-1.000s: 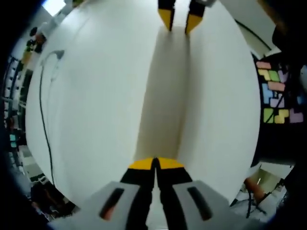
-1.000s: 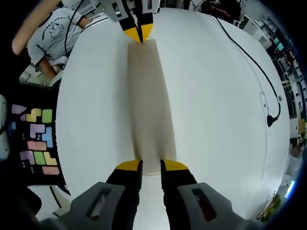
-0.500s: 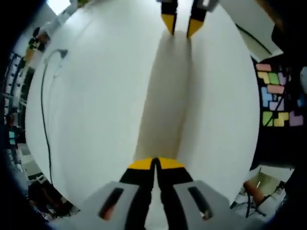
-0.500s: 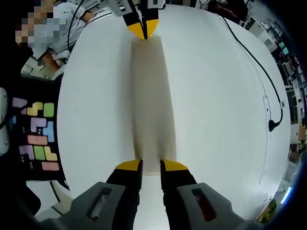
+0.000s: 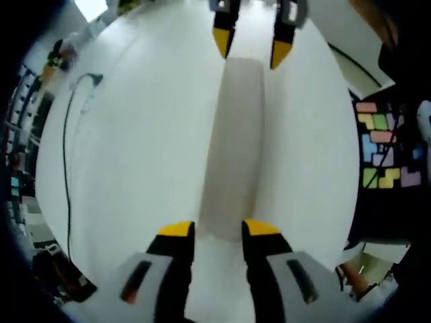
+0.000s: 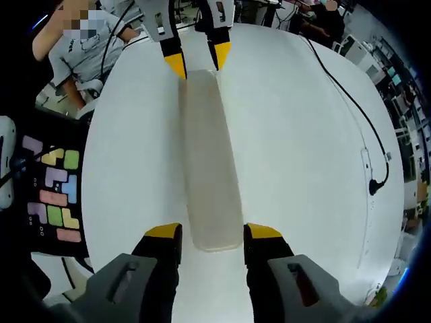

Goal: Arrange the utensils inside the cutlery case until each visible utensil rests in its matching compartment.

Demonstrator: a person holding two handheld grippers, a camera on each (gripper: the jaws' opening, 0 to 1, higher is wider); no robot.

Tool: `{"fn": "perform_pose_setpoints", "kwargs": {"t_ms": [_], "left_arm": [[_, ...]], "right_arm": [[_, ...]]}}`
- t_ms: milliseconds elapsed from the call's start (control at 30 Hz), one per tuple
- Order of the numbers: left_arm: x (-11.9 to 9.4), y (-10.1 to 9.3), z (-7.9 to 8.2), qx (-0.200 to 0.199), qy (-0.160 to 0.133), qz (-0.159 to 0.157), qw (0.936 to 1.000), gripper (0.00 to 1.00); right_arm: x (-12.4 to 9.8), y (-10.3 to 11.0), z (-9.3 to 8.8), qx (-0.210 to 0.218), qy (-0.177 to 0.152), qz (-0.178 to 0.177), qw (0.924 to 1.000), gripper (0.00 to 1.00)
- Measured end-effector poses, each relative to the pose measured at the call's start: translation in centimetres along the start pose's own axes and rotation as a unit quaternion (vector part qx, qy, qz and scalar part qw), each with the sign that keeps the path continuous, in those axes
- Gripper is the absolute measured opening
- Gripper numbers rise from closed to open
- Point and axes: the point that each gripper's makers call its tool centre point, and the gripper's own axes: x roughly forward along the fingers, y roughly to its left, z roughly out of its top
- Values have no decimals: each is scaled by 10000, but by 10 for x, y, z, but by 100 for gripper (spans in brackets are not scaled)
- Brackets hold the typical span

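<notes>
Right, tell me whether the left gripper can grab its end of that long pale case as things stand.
Probably yes. The left gripper is open, its jaws either side of the near end of the long pale case on the white table, nothing between. The right gripper is open at the far end.

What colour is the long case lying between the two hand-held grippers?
Pale, translucent off-white case on the white table, clearest in the right gripper view.

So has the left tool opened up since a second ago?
Yes. The left tool was shut on the near end of the long pale case; now its jaws stand apart, one on either side of that end.
</notes>
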Motion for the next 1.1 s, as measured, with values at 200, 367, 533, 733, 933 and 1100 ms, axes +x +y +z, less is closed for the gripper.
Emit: {"fn": "perform_pose_setpoints", "kwargs": {"t_ms": [200, 367, 533, 733, 933, 1100], "left_arm": [[10, -15, 3, 147, 218, -193, 9995, 41], [17, -14, 1, 141, 343, -110, 9993, 44], [22, -7, -2, 213, 334, 64, 9992, 56], [28, -5, -1, 88, 216, 46, 9997, 54], [37, -5, -3, 41, 328, 33, 9994, 53], [44, -5, -6, 84, 289, -29, 9995, 53]], "right_arm": [[13, 2, 8, -268, -46, 12, 9996, 52], [23, 3, 2, -335, 58, 49, 9994, 54], [29, -1, -2, -366, 121, 9, 9993, 53], [35, 2, 0, -400, 134, 70, 9991, 50], [41, 3, 3, -416, 225, 97, 9988, 48], [46, 2, 1, -451, 246, 34, 9987, 46]]}}
